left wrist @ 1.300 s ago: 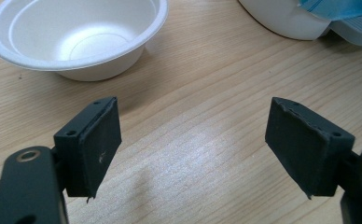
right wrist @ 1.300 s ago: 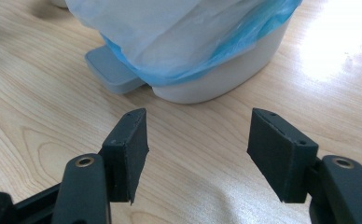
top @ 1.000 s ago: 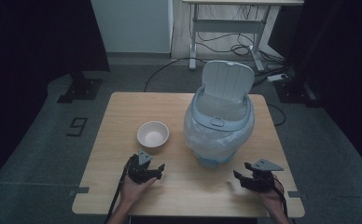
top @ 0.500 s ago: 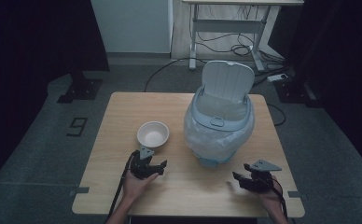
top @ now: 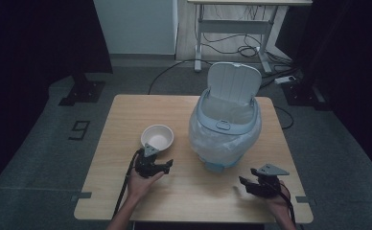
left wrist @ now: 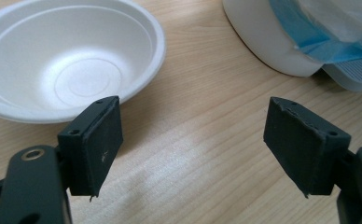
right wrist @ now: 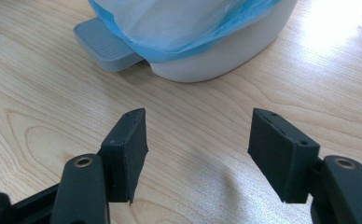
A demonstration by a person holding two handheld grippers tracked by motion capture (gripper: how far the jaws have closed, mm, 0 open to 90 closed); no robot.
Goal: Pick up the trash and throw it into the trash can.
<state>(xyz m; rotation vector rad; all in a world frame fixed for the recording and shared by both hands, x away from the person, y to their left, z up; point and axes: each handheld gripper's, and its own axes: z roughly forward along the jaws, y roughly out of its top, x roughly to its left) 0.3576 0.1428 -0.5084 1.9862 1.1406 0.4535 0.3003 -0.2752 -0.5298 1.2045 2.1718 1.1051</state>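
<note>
White bowl (left wrist: 72,60) sits upright, mouth up, before the left gripper (left wrist: 193,144).

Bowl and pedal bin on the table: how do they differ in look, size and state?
The bowl is small, low and plain white; the pedal bin is far taller and wider, pale grey-blue. The bowl is empty and unlined; the pedal bin holds a translucent liner with a blue edge, and its lid stands open. Both rest upright on the wooden table, apart from each other.

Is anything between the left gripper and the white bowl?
No. The left gripper view shows bare table between the open left gripper and the bowl.
</note>
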